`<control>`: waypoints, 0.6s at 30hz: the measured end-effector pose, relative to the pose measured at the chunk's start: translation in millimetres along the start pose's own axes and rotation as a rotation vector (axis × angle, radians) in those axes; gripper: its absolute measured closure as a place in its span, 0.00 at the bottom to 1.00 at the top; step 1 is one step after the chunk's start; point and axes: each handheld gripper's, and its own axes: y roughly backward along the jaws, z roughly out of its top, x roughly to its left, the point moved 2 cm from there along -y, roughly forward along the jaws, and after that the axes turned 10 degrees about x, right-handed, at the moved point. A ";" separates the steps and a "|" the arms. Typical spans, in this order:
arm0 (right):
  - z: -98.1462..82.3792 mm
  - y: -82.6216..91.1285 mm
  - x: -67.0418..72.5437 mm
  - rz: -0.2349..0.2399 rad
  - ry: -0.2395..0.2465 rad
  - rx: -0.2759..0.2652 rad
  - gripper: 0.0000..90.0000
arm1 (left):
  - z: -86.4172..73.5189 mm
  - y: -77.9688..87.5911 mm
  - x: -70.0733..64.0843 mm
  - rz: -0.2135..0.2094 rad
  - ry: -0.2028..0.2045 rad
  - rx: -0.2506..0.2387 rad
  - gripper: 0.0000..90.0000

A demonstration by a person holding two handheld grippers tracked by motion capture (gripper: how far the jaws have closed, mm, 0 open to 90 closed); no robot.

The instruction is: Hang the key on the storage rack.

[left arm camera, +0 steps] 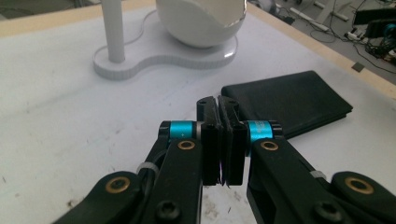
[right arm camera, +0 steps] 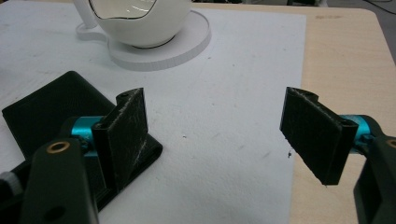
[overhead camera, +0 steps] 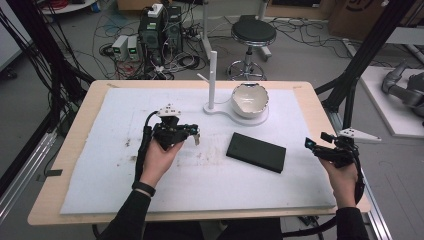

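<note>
Tongs apart over a black pouch

Left tongs [overhead camera: 196, 135] sit in the person's left hand [overhead camera: 161, 159] above the white mat [overhead camera: 100, 170], left of centre on the table [overhead camera: 75, 115]. In the left gripper view their jaws are clenched flat against each other with nothing visible between them, though a very thin item would be hard to make out there. They point toward the black pouch [left arm camera: 294, 100], which lies just beyond and to the right of the tips.

Right tongs [overhead camera: 309, 145] are held by the right hand [overhead camera: 342, 175] at the mat's right edge. Their jaws stand released, wide apart, with bare mat and a strip of wooden table showing between them in the right gripper view. They grasp nothing.

The pouch [overhead camera: 256, 152] lies flat on the mat, right of centre, between the two tongs and touching neither. It sits slightly askew to the table edge. In the right gripper view it lies behind the left-hand jaw, partly hidden by it.

Farther back stands a white stand [overhead camera: 220, 109] with an upright post [overhead camera: 212, 75] and a round base carrying a white bowl [overhead camera: 250, 100]. The bowl tilts so that its opening faces up and toward the person. Stand and pouch are near each other but apart.
</note>
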 end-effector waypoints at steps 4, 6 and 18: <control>0.0 0.1 0.5 0.000 0.003 0.000 0.26 | 17.7 5.1 -4.3 -0.001 -0.022 -0.015 0.98; 0.1 -0.1 1.3 0.002 0.007 0.002 0.26 | 26.3 6.7 -5.0 0.003 -0.034 -0.017 0.98; 0.8 -0.2 1.6 0.008 0.009 0.001 0.26 | 84.6 17.3 -4.3 -0.019 -0.064 -0.098 0.98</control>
